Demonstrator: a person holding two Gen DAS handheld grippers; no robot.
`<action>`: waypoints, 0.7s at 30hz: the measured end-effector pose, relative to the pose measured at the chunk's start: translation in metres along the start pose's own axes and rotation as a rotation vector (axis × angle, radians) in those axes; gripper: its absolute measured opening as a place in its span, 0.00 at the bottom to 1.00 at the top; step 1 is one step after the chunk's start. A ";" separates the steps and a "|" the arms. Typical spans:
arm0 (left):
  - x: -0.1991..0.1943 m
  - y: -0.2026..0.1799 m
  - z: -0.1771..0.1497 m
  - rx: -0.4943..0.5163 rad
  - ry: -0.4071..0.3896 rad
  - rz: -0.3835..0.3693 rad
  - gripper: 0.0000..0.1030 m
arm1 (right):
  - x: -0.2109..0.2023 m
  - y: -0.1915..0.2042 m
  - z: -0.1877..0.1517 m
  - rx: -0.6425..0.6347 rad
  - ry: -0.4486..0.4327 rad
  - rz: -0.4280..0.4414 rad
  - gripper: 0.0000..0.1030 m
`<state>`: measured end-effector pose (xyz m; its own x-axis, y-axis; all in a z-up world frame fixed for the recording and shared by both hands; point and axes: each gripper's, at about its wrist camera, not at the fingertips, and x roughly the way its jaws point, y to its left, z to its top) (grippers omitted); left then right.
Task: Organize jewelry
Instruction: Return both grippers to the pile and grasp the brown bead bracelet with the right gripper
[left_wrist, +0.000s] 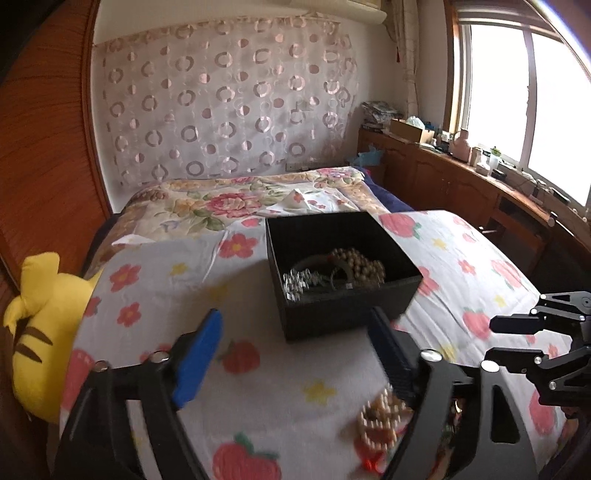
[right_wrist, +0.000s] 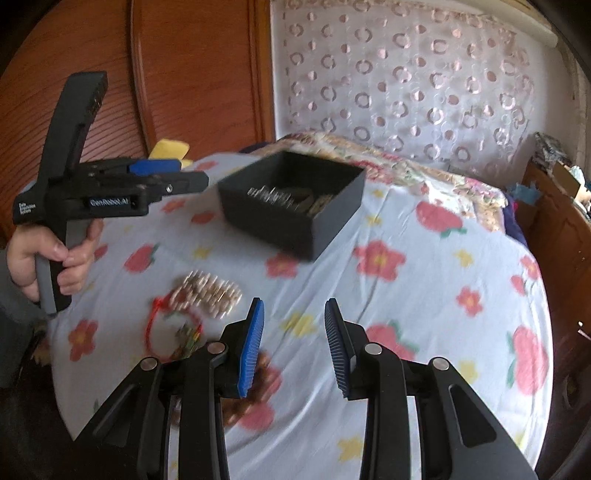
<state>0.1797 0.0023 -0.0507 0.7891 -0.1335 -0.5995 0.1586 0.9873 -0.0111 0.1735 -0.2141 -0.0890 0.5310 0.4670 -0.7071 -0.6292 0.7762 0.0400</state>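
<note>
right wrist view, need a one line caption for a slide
Open right gripper above a flowered bedsheet, beaded bracelets lying loose to its left, black jewelry box beyond.

A box (right_wrist: 295, 206) on the bed (right_wrist: 406, 280) holds jewelry, with beads (right_wrist: 207, 291) lying before it.

Bed (left_wrist: 258, 373) under a white sheet printed with red flowers and strawberries, floral quilt (left_wrist: 236, 201) folded at its far end, yellow striped plush toy (left_wrist: 40, 332) at its left edge, circle-patterned sheer curtain (left_wrist: 229, 99) on the wall behind, cluttered wooden cabinet (left_wrist: 443, 177) below a bright window (left_wrist: 524, 99).
</note>
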 end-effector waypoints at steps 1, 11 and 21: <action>-0.003 -0.001 -0.005 0.001 -0.003 0.003 0.85 | 0.000 0.002 -0.003 -0.001 0.007 0.005 0.35; -0.032 -0.004 -0.049 -0.013 -0.004 0.008 0.92 | 0.007 0.012 -0.027 0.010 0.081 0.000 0.21; -0.045 -0.005 -0.073 -0.023 0.032 -0.004 0.92 | 0.010 0.015 -0.029 0.025 0.095 -0.003 0.21</action>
<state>0.1001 0.0092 -0.0824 0.7690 -0.1348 -0.6249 0.1472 0.9886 -0.0320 0.1532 -0.2102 -0.1157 0.4760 0.4228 -0.7711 -0.6123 0.7888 0.0546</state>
